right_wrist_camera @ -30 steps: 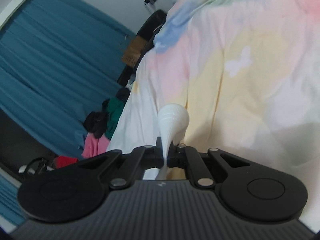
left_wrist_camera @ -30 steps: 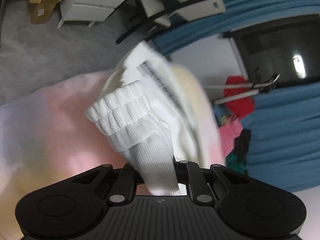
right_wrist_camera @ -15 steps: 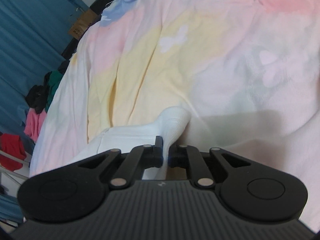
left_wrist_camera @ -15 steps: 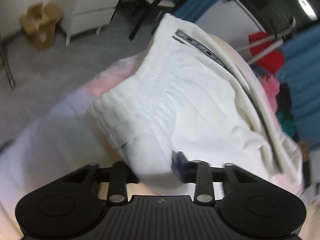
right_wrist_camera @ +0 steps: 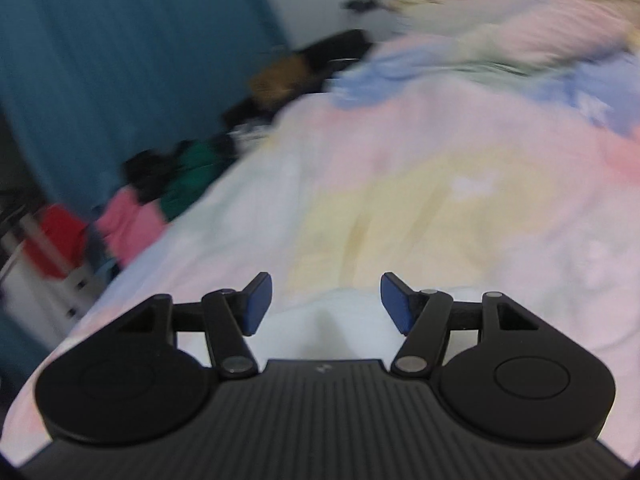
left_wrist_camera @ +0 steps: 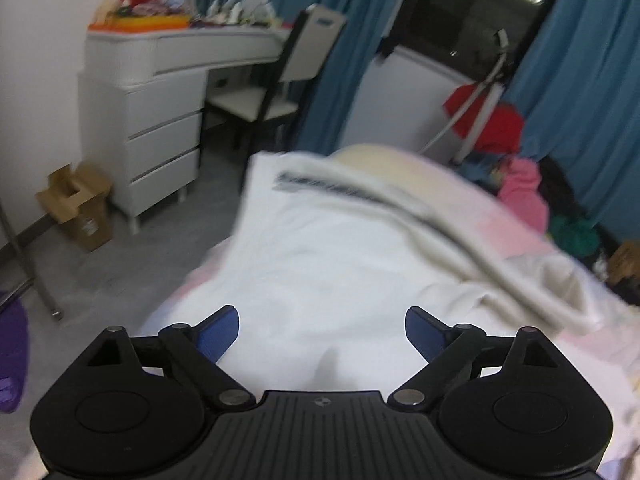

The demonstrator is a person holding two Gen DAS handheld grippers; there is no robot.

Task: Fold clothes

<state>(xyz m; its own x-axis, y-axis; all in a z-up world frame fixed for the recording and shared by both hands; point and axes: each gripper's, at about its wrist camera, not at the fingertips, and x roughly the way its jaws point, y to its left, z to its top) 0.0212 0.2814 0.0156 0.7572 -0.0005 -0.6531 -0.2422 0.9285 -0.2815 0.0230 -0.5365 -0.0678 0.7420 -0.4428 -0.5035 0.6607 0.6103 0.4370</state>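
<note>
A white garment [left_wrist_camera: 332, 264] with a dark printed band near its far edge lies spread on the pastel bedspread [left_wrist_camera: 520, 220]. My left gripper [left_wrist_camera: 322, 332] is open just above its near part, holding nothing. In the right wrist view a white piece of the garment [right_wrist_camera: 324, 320] lies between and under the fingers of my right gripper [right_wrist_camera: 326, 304], which is open and empty over the pastel bedspread [right_wrist_camera: 440, 184].
A white drawer unit [left_wrist_camera: 160, 120], a chair [left_wrist_camera: 272, 92] and a cardboard box [left_wrist_camera: 76, 204] stand on the grey floor to the left. Coloured clothes [left_wrist_camera: 524, 192] are piled by the blue curtain [left_wrist_camera: 580, 100] beyond the bed, and they also show in the right wrist view [right_wrist_camera: 132, 216].
Both grippers have opened and let go of the white garment, which now lies flat on the bed. Both cameras have tilted up.
</note>
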